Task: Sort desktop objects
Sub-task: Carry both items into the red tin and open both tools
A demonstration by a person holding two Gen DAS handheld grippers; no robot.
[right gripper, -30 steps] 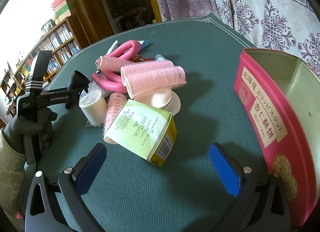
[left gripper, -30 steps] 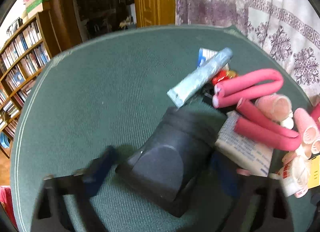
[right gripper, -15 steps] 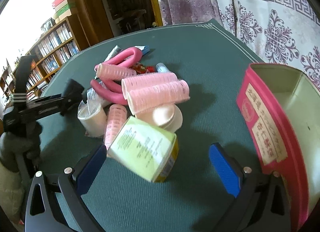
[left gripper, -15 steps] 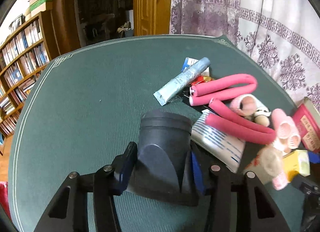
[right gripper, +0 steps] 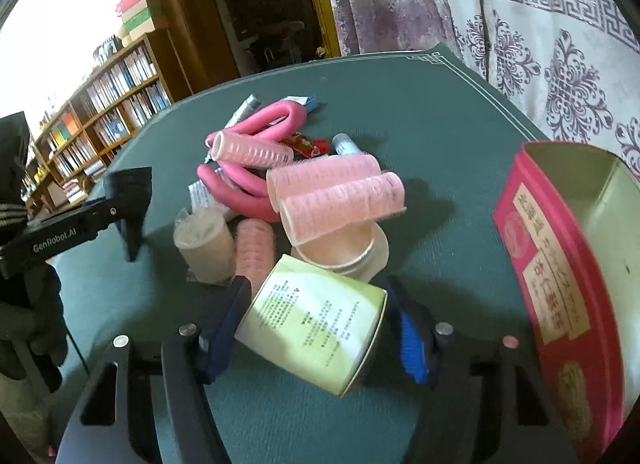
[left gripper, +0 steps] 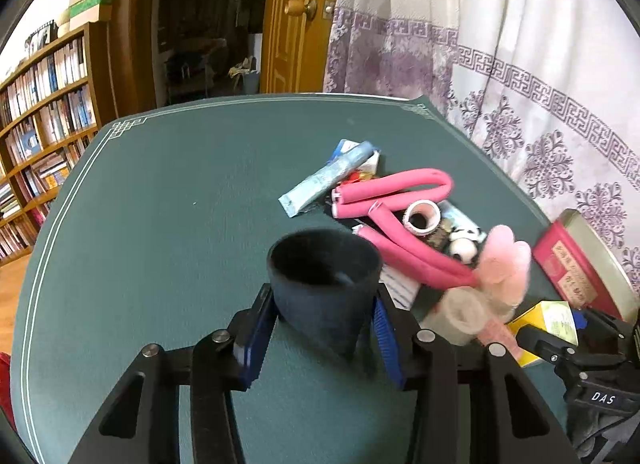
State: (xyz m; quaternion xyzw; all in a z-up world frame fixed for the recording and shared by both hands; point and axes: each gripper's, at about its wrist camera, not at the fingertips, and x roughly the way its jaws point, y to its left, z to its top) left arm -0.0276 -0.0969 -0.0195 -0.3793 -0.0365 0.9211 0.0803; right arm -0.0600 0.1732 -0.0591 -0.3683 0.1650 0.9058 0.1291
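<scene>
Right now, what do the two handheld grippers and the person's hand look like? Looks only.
Both grippers are black frames with cut-out arms, silver pivot screws and ribbed blue pads: left gripper, right gripper. In the right wrist view the left unit's side reads "GenRobot.AI" in white; the right unit's body shows "DAS" in the left wrist view. The hand wears a dark grey glove and a pale sleeve.

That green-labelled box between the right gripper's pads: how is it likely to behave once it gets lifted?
The green-labelled box looks like thin carton, so probably light and easy to crush. The right gripper is closing on it, and it sits skewed between the pads, so it may twist. It lies beside the cream jar, which might get nudged.
</scene>
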